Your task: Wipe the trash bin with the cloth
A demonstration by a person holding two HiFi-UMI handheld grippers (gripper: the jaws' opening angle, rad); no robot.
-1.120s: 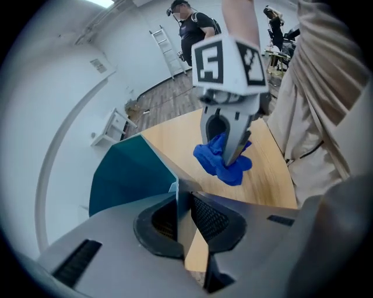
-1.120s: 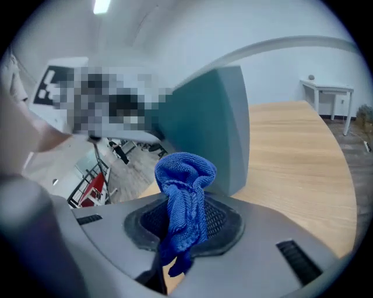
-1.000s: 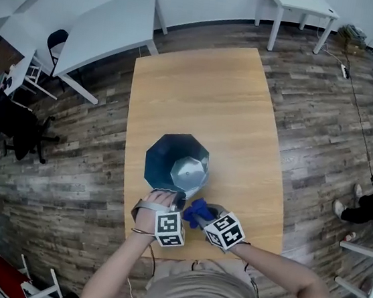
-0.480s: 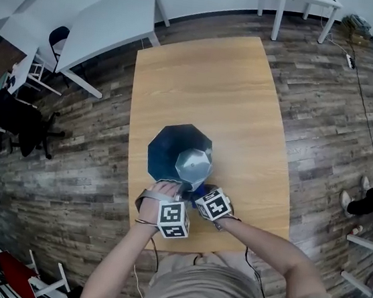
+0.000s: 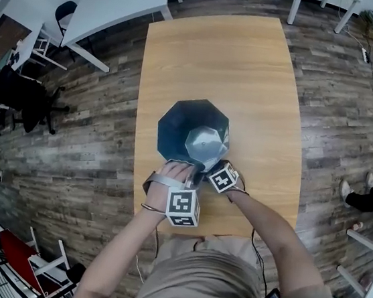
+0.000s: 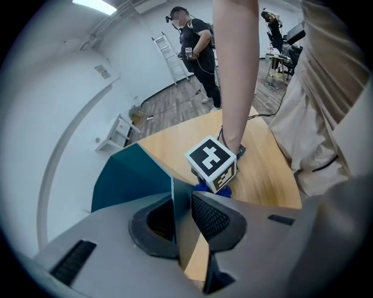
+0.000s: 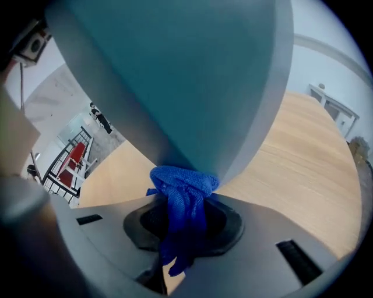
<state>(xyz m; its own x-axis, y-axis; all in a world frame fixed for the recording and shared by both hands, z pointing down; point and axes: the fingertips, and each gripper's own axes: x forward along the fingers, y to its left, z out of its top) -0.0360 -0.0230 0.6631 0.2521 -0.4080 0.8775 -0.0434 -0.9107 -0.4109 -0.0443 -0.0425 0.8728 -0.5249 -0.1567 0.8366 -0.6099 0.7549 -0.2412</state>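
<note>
1. Two grippers sit at the near side of the bin. The left gripper (image 6: pixel 183 222) has its jaws narrow, pinched on the thin wall of the trash bin (image 5: pixel 178 122) at its near rim, a pad on either face
2. The trash bin stands upright on the counter (image 5: pixel 218 54), mouth up and long axis vertical, close to the person's edge
3. The right gripper (image 7: pixel 185 231) is just right of the left one, with its jaws clamped on the blue cloth (image 7: pixel 182 185), whose bunched end sticks out ahead of them
4. That bunch touches the bin's outer wall low down, near the counter, at a corner between two facets, so the wall lies straight ahead of the jaws and rises above them
5. The unwiped face probably lies upward and around, so the right hand would sweep while the left steadies the rim
</note>
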